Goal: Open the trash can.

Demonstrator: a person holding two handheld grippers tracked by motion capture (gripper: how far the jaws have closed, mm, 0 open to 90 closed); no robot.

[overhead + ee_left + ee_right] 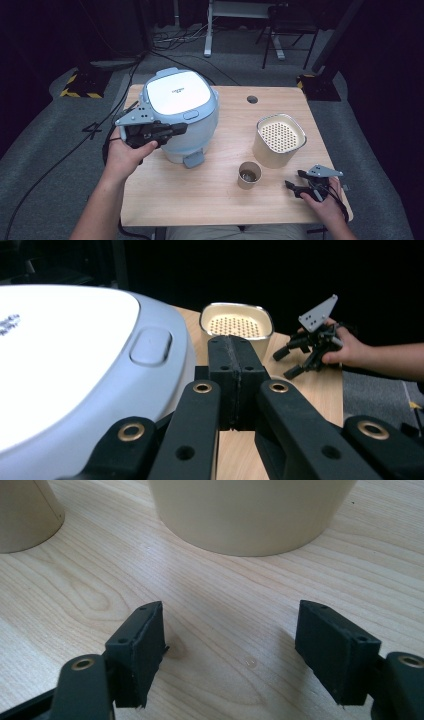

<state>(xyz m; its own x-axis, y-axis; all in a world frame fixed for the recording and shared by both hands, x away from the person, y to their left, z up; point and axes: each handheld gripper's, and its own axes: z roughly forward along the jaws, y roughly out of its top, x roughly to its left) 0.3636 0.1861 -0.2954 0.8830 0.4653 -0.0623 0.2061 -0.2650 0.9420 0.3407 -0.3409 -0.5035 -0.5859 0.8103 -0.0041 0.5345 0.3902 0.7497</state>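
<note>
On the wooden worktop (pixel 210 200), a pale-blue cooker (pixel 181 115) stands closed at the far left. The left gripper (pixel 181 129) hovers beside its lid, fingers pressed together, empty. The right gripper (pixel 296 180) rests near a small cup (pixel 249 175), fingers apart, empty.

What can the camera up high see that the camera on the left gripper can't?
The high view alone takes in the small brown cup, the round hole in the table, the floor cables and the person's left hand. The left gripper view alone gives a close look along the left gripper, its jaws pressed together with nothing between them. Both views have the pale blue cooker, the cream perforated basket, the wooden table and the right gripper.
</note>
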